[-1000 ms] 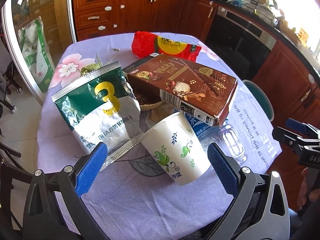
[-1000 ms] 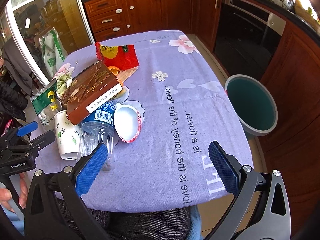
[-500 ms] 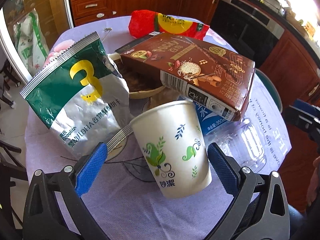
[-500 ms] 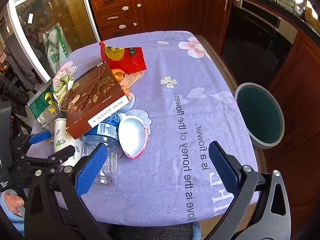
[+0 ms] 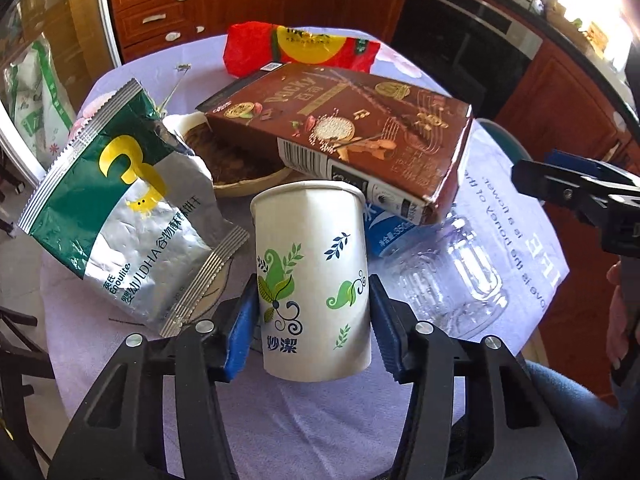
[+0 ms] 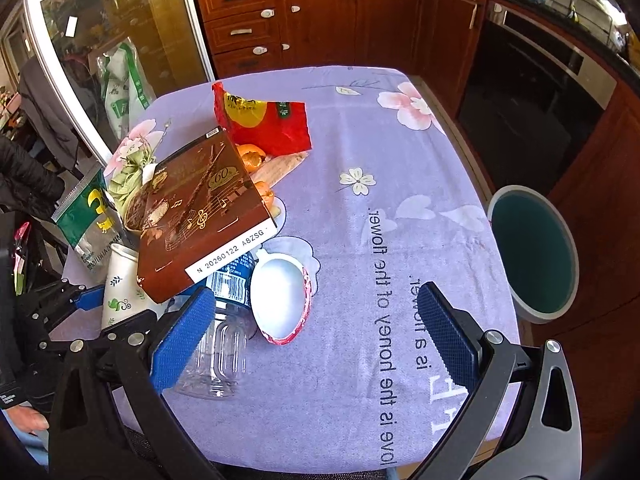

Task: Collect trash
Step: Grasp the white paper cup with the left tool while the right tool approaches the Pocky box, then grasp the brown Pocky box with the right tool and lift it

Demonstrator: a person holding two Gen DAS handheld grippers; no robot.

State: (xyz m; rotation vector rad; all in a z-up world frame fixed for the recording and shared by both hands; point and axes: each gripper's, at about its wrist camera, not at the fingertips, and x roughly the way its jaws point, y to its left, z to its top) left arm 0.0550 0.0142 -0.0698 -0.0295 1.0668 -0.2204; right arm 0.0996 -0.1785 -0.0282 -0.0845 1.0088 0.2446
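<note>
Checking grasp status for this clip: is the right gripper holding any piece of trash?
No: the right gripper is wide open above the tablecloth, with nothing between its blue pads.

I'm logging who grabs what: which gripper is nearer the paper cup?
Left. The left gripper has its pads on both sides of the paper cup. The right gripper hangs open off to the cup's right, over the clear bottle.
</note>
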